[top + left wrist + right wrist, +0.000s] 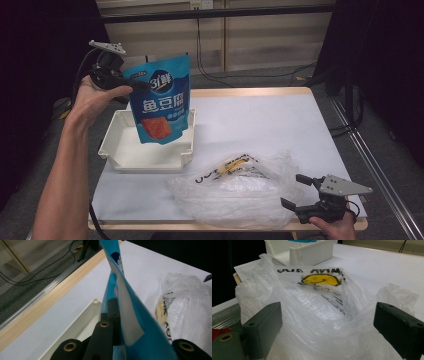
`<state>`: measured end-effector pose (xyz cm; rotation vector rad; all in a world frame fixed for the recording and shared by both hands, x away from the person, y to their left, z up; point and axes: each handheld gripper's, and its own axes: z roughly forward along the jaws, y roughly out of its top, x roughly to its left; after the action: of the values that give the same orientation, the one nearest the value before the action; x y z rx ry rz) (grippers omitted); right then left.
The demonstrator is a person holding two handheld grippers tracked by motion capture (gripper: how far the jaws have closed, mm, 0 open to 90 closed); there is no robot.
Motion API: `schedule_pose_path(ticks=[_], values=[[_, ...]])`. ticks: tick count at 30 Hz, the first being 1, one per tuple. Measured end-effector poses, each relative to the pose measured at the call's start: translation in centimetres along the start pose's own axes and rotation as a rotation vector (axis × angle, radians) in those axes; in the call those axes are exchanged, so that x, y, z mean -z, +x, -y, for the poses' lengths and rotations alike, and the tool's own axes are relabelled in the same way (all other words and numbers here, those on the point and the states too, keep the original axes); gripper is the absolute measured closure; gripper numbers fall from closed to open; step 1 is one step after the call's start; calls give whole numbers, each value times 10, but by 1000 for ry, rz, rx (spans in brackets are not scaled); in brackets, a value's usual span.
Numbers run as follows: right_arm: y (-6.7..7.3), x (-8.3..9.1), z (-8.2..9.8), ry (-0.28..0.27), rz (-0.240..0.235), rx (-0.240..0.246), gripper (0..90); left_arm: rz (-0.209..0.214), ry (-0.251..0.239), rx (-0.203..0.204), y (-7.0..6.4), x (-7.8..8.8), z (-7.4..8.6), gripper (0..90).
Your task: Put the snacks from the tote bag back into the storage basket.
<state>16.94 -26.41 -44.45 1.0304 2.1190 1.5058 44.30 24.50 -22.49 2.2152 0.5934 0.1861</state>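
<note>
Pouch print: the blue pouch (pixel 161 100) read "鱼豆腐" in big white characters, with a "31鲜" badge above.
Bag print: the clear plastic bag (pixel 240 192) carried a yellow smiley and black lettering too crumpled to read.
Count: one pouch, one bag, one white tray (pixel 120 150), two grippers.
Left gripper (pixel 142 86): clamped tight on the pouch's upper edge, pouch hanging over the tray.
Right gripper (pixel 295 191): jaws spread wide at the bag's edge, gripping nothing.

A lab-style recording space: dark curtains (pixel 30 100) flank a white-topped desk (pixel 260 125), cables (pixel 240 75) trail over grey carpet (beyond the far edge), metal rail (pixel 370 165) alongside.
</note>
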Motion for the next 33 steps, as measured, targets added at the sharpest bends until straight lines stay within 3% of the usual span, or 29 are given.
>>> schedule_pose_path(ticks=[7,9,17,19,31,33], values=[[0,0,1,5,1,-2,84,-9,-12,10,13,-21,11,900],[1,-1,1,10,-2,-7,84,-12,-17,-4,13,-24,12,900],[1,-2,2,14,-10,-5,84,-11,-5,52,29,-38,22,900],[1,-2,2,12,-10,-2,84,-25,-11,56,32,-41,24,900],[0,-5,4,23,-19,-17,84,11,-9,74,41,-68,29,900],[-1,-4,4,25,-19,-16,84,-5,-17,89,42,-70,28,900]])
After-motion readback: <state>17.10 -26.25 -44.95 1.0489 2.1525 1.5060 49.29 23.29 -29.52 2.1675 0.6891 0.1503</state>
